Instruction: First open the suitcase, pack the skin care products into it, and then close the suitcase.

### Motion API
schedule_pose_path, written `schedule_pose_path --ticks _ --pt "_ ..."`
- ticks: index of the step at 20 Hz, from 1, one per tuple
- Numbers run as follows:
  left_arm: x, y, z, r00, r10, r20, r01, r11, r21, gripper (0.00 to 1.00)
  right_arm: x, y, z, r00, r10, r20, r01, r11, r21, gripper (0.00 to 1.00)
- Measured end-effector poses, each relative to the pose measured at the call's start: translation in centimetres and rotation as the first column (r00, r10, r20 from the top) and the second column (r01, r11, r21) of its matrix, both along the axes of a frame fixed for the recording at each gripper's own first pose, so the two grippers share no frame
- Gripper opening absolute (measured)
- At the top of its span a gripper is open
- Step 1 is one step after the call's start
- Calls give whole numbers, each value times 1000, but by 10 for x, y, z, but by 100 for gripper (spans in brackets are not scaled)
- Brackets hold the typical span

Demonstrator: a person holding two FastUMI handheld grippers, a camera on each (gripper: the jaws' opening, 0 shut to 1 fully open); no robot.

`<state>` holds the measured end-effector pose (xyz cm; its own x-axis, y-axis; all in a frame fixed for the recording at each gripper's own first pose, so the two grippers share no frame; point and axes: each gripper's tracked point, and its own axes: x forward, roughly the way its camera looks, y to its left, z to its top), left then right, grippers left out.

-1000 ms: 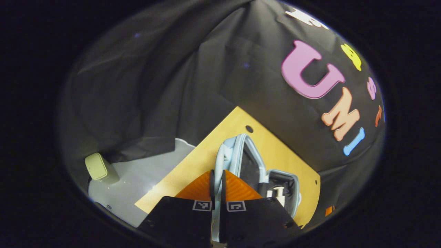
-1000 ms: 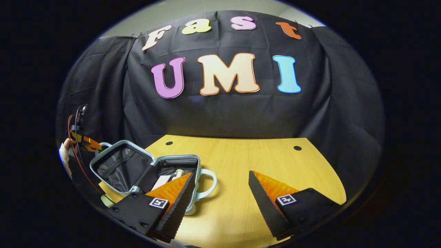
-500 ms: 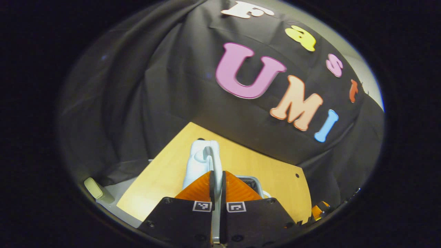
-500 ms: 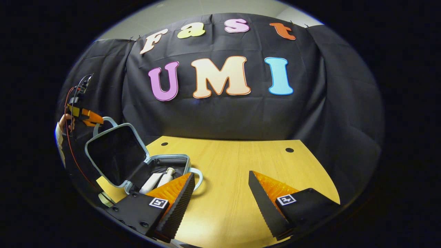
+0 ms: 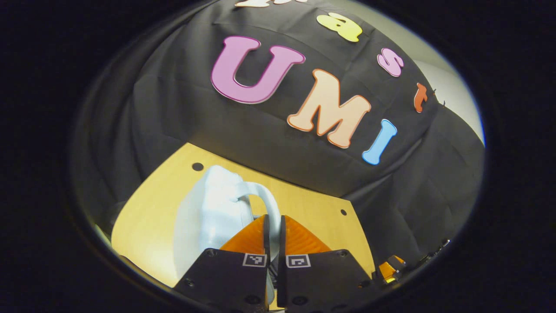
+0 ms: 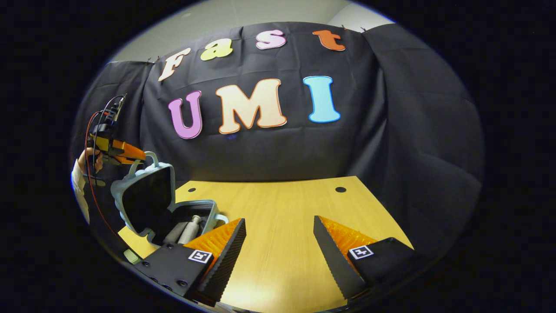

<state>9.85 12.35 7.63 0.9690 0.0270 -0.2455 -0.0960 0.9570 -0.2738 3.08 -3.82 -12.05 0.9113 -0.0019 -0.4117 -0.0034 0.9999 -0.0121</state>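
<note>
- The suitcase (image 6: 169, 204) sits at the left end of the table (image 6: 282, 226), right by the left edge, pale blue with a dark lining.
- Its lid (image 6: 145, 195) is tipped up roughly on end over the bottom half, so the case is partly open. In the left gripper view you just get the lid's pale outer shell (image 5: 208, 217).
- Inside the bottom half there are a couple of skin care bottles (image 6: 189, 228) lying down, one with a pump-ish top.
- Left gripper (image 5: 273, 234) has its fingers pressed together on the lid's handle (image 5: 267, 208), pinching it. From the right gripper view you can see that gripper (image 6: 119, 150) up at the lid's top edge, hand (image 6: 87, 161) behind it.
- Right gripper (image 6: 278, 243) is spread wide, holding nothing, hanging over bare tabletop just right of the case.
- Loads of open table to the right of the suitcase, all the way to the two holes near the back edge (image 6: 340, 189) and the black cloth.
</note>
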Motion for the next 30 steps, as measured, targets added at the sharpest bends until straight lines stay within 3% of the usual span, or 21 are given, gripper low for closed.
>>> schedule_pose_path --ticks 6,10,11,12,17,21,23,27,30 --pt "49 -62 -59 986 -132 -102 125 990 -70 2 -17 -32 -3 997 -72 -6 72 997 -5 98" --pt "79 -88 -118 965 -187 -185 169 980 -105 2 -30 -47 -5 994 -112 -21 112 994 -15 98" --pt "84 -93 -134 957 -196 -216 175 978 -112 2 -32 -49 -7 992 -120 -27 120 993 -17 94" --pt "88 -96 -150 950 -199 -243 176 978 -113 2 -34 -50 -7 992 -125 -28 125 992 -20 98" --pt "102 -107 -217 902 -172 -395 165 985 -51 2 -40 -49 -7 990 -138 -35 136 990 -35 98" --pt "114 -100 -223 895 -107 -433 160 983 88 6 -42 -46 -6 990 -136 -33 134 990 -37 98" --pt "110 -87 -207 906 -67 -418 146 977 159 13 -40 -44 -5 991 -129 -25 128 991 -32 98" --pt "91 -87 -165 936 -68 -344 139 972 187 74 -28 -30 6 995 -99 12 99 995 0 98" --pt "72 -100 -154 954 -75 -290 132 975 180 77 -13 -18 16 996 -74 45 73 997 29 98"
